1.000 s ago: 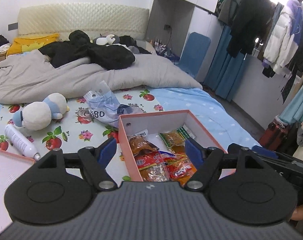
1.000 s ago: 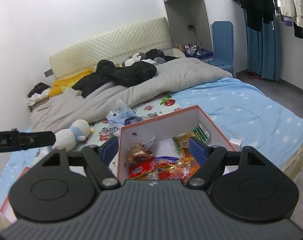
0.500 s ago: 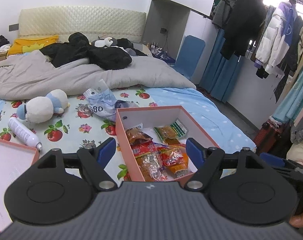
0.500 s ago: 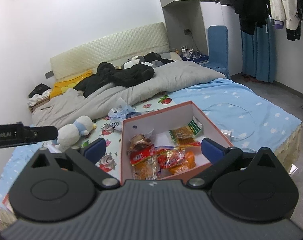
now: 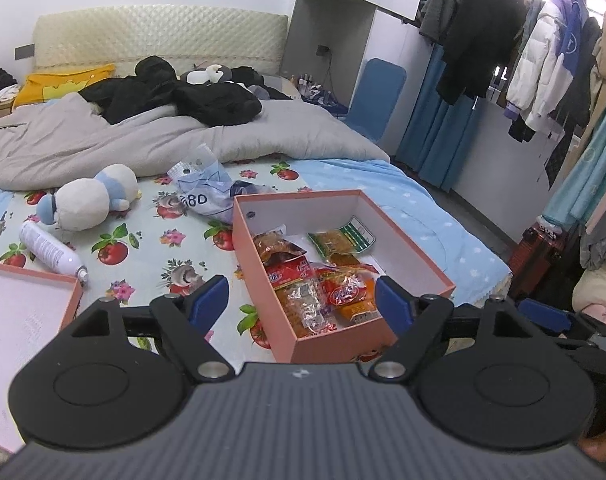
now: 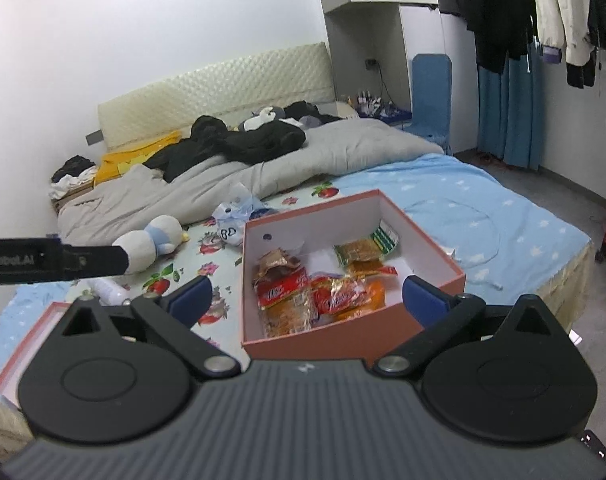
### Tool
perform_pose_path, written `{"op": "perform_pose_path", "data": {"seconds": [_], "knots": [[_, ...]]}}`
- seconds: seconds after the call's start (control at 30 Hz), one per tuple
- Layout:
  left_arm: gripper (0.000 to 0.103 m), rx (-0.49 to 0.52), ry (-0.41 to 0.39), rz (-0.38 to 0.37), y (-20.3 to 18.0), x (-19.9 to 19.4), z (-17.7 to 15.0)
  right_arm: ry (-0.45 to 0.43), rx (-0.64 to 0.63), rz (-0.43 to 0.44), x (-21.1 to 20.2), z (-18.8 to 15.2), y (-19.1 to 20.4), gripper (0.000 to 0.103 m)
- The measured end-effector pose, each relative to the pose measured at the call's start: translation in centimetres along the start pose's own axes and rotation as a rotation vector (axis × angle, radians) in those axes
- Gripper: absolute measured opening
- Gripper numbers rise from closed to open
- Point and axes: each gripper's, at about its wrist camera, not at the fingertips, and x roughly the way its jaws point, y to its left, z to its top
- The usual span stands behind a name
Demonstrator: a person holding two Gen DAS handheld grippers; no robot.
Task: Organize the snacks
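Note:
A pink open box (image 5: 407,240) lies on the bed with several snack packets (image 5: 303,280) in its near left part; the far right part is bare white. My left gripper (image 5: 299,300) hovers above and short of the box, its jaws opening, with nothing held between its blue fingertips (image 5: 209,300). In the right wrist view the same box (image 6: 303,340) and snack packets (image 6: 303,292) lie just ahead. My right gripper (image 6: 307,300) is wide open and empty, clear of the box.
The box lid (image 5: 23,320) lies at the near left. A white spray can (image 5: 47,248), a plush toy (image 5: 87,204) and a crumpled plastic bag (image 5: 203,196) lie on the fruit-print sheet. A grey duvet (image 5: 103,148) covers the far bed. Clothes hang at right.
Both grippers have drawn back from the box, so its whole front wall now shows. The right jaws have spread wider; the left jaws have widened a little.

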Motion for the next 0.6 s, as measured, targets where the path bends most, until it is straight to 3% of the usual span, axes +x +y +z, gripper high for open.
{"op": "perform_pose_path", "data": {"seconds": [0.6], "knots": [[0.088, 0.000, -0.015, 0.008, 0.57, -0.85, -0.44, 0.000, 0.001, 0.002, -0.48, -0.26, 0.40, 0.103]]}}
